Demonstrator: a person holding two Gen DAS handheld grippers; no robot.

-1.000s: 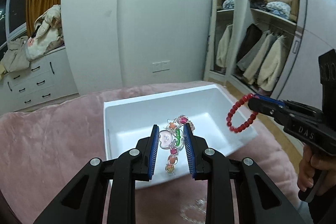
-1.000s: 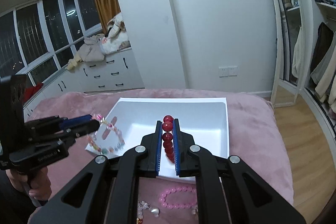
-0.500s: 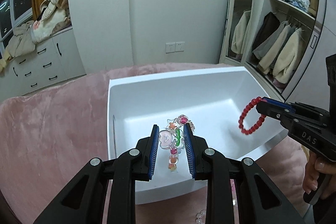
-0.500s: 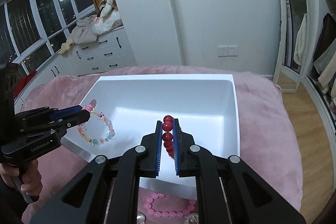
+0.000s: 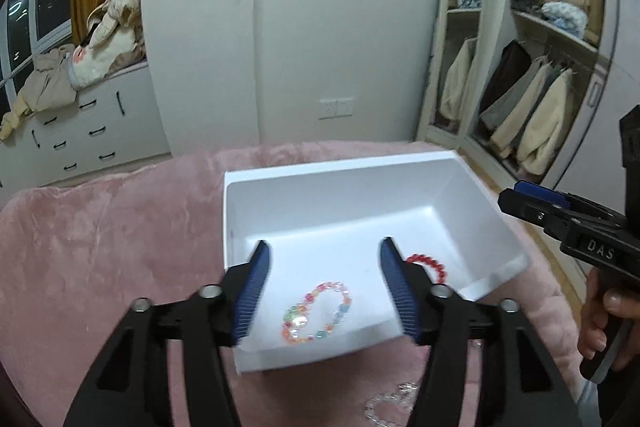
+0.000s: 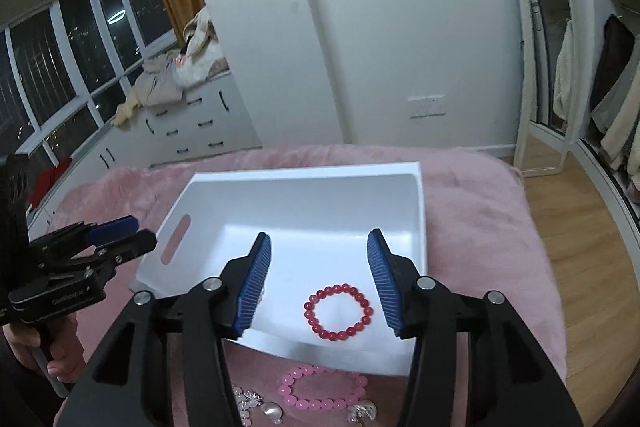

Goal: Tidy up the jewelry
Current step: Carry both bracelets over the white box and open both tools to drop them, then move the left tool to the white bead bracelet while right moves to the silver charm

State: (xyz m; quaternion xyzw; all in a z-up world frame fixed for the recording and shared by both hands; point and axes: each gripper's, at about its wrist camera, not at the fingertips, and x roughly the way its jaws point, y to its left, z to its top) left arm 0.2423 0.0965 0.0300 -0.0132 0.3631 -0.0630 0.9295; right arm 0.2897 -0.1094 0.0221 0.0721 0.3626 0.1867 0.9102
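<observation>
Left gripper wide open, empty; multicoloured beaded bracelet between its fingers in white plastic bin. Right gripper wide open, empty; red round-bead bracelet between its fingers.

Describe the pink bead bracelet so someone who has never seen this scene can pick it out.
Start at the white bin on the pink blanket. The pink bead bracelet lies on the blanket just outside the bin's near wall, below the open right gripper. Unlike the red bracelet inside the bin and the pearly silver pieces beside it, it is a ring of plain round pink beads.
</observation>
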